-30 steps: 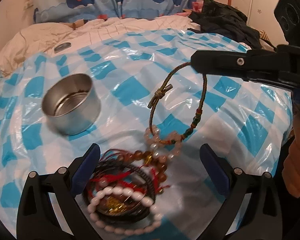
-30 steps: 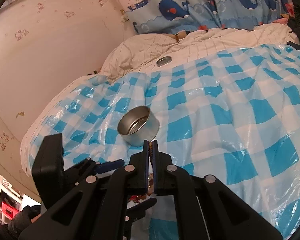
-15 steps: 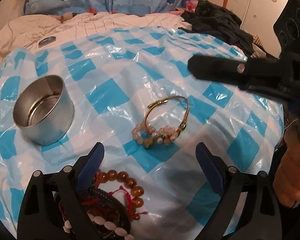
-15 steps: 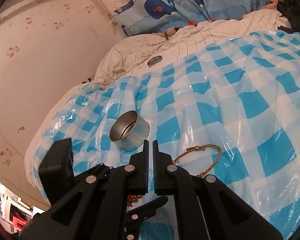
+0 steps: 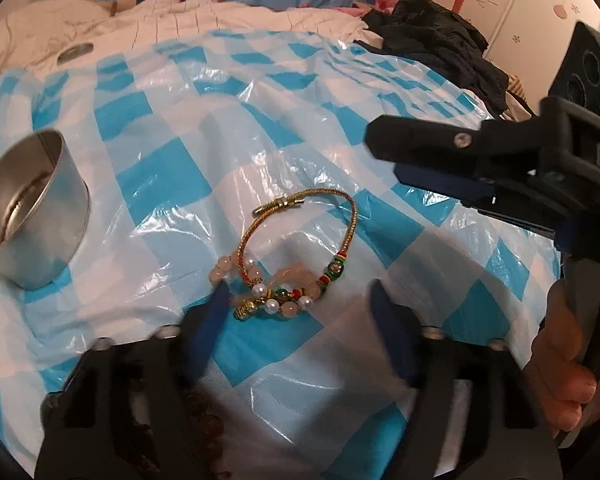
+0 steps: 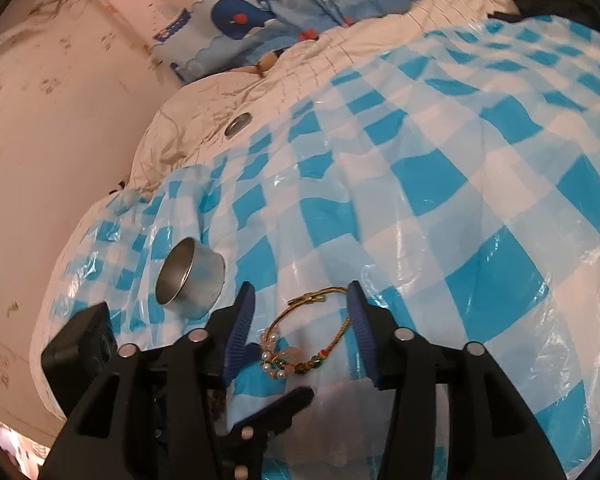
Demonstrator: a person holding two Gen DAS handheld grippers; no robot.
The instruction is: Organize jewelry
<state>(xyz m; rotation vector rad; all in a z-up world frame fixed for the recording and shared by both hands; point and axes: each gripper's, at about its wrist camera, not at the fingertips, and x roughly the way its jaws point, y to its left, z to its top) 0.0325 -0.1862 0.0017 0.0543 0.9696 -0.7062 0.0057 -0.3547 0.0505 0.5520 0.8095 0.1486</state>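
Two grippers hang over one gold cord bracelet point(image 5: 300, 256) that lies flat on the blue and white checked plastic sheet point(image 5: 160, 176). The left gripper point(image 5: 296, 304) has its blue pads apart, and its jaws have just been closing in. The beaded end of the bracelet sits between those pads. The left pad seems to touch the pink beads, but the blur hides it, and the right pad stays clear of them. The right gripper point(image 6: 302, 316) has its blue pads apart too, and its jaws have just been opening. The bracelet lies on the sheet in the gap between them, and neither pad squeezes it.

From the left wrist view, the bracelet is a long loop. Its gold clasp point(image 5: 278, 206) points away from the camera, and its pearl, pink and green beads lie at the near end. The loop runs from near to far.

Off to the left stands a round metal tin point(image 5: 32, 220), upright and open at the top, well apart from the bracelet. Between the tin and the bracelet the sheet is bare. Past the clasp the sheet runs on, open and wrinkled, to a cream quilt point(image 5: 180, 16). A small metal lid point(image 5: 75, 52) rests on the quilt near the edge of the sheet. Dark clothes point(image 5: 440, 48) sit at the far right edge. Brown beads point(image 5: 208, 420) peek out under the left gripper, low in the view.
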